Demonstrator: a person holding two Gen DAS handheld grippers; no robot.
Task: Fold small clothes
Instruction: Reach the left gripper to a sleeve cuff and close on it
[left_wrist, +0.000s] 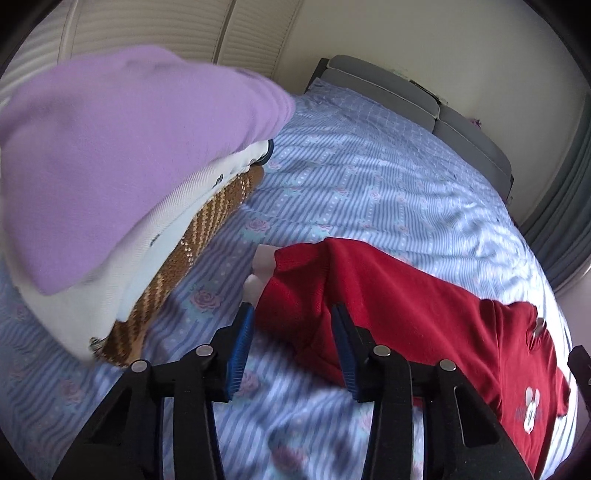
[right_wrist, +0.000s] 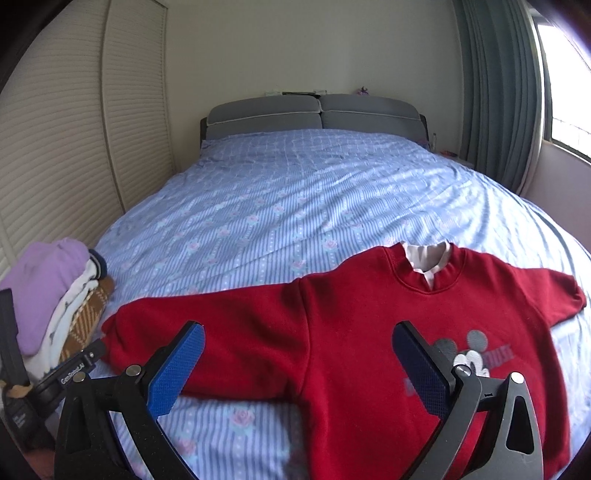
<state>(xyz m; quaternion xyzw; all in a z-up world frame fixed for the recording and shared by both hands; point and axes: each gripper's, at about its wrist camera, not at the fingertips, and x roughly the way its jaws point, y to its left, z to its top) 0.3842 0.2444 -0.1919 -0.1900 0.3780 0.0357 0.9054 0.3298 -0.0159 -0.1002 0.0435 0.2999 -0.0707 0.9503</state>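
A red sweatshirt (right_wrist: 362, 332) with a mouse print and a white inner collar (right_wrist: 426, 258) lies face up on the blue striped bed sheet (right_wrist: 295, 192), sleeves spread. My right gripper (right_wrist: 297, 354) is open and empty, hovering over the sweatshirt's left sleeve and chest. My left gripper (left_wrist: 293, 339) is open and empty above the end of that sleeve (left_wrist: 291, 295). The left gripper's body also shows in the right wrist view (right_wrist: 70, 376) at the left edge.
A pile of folded clothes, purple (left_wrist: 110, 140) on top, then white and brown knit (left_wrist: 192, 236), sits at the bed's left side, also in the right wrist view (right_wrist: 55, 291). Grey headboard (right_wrist: 314, 114), louvred wardrobe doors (right_wrist: 74, 147), curtain and window (right_wrist: 569, 81) surround the bed.
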